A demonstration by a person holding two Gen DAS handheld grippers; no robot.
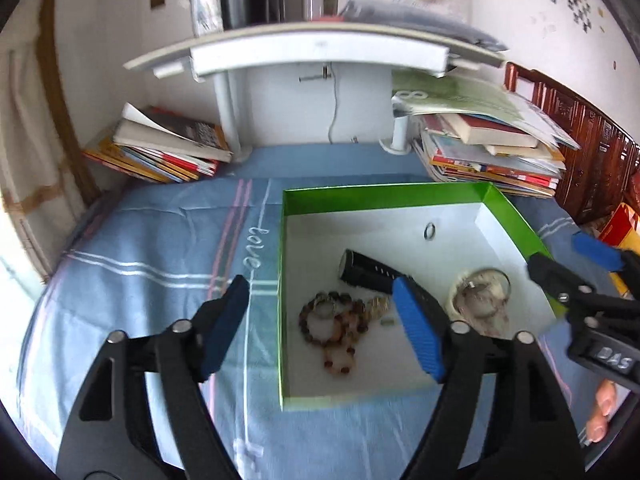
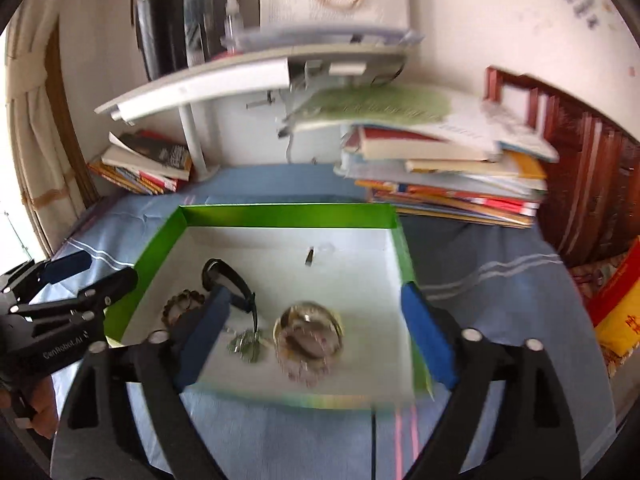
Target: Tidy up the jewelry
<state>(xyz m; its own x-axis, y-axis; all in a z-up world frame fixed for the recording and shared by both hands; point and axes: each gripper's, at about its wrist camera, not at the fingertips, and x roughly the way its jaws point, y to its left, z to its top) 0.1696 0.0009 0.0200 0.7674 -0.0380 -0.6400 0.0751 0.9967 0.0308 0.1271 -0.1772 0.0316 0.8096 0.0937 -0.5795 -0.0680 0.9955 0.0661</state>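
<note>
Hovering over the blue cloth (image 1: 160, 240), the left gripper (image 1: 320, 332) has its blue-padded fingers spread wide, nothing between them, straddling the near-left wall of the green box (image 1: 380, 194). By my read we're at the approach stage, nothing picked yet.

Inside, on the smooth white floor, lying from left to right: a loop of rounded brown and pinkish beads (image 1: 332, 328), knobbly and loose; a small silvery charm cluster (image 2: 246, 346); a black strap or band (image 1: 370, 272), matte and curled; a plain metal ring (image 1: 429, 231) farther back; then a pile of bangles (image 2: 308, 338), glossy and glinting, rather blurred.

The right gripper (image 2: 316, 336) is wide open too, empty, poised around that pile. The next move likely calls for lowering over one piece and closing gently; the beads will drape and the bangles may slip.
</note>
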